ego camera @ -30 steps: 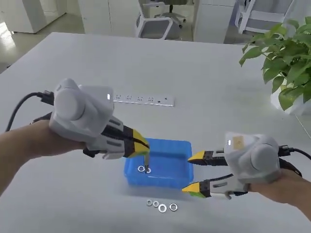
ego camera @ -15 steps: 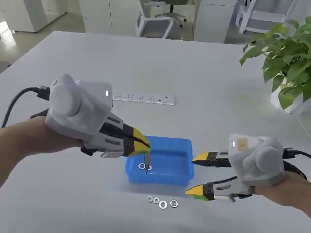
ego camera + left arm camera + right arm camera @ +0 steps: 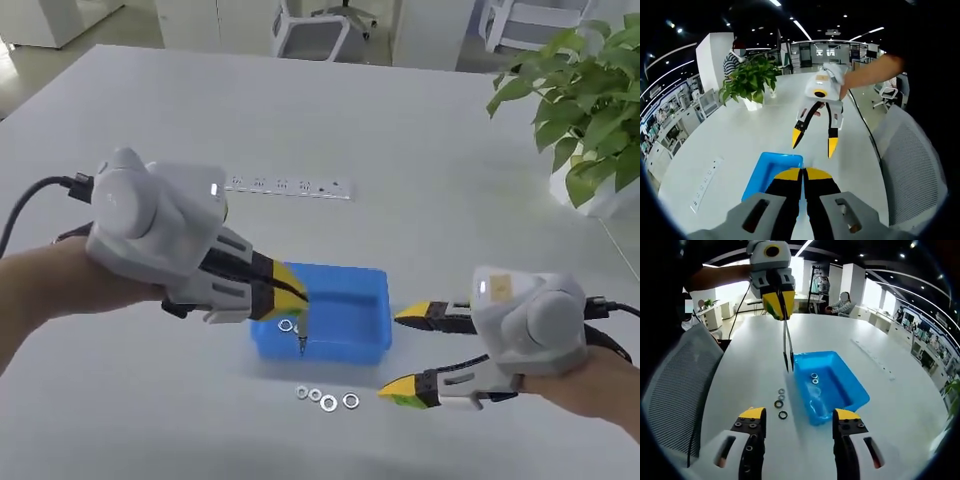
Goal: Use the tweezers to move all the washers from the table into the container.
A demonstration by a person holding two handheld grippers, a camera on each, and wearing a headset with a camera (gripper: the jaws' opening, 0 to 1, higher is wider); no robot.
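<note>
White table (image 3: pixel 450 200), bare all round the container (image 3: pixel 352 318).
Four washers (image 3: pixel 326 398) lie in a row toward the near edge, just clear of the container's front wall; two more sit inside. Left gripper (image 3: pixel 296 293) is clamped on the tweezers (image 3: pixel 301 338), tips over that wall; right gripper (image 3: pixel 392 355) gapes wide, empty. Open tabletop runs back to a power strip (image 3: pixel 290 187).

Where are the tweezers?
In the head view, the tweezers hang from the left gripper, tips at the edge of the blue container, near the loose washers.

6 washers (image 3: pixel 328 402): 4 on table (image 3: pixel 450 200), 2 in container (image 3: pixel 340 275). 1 container, 1 tweezers (image 3: pixel 788 347), 1 power strip (image 3: pixel 290 187), 1 plant (image 3: pixel 580 110).
</note>
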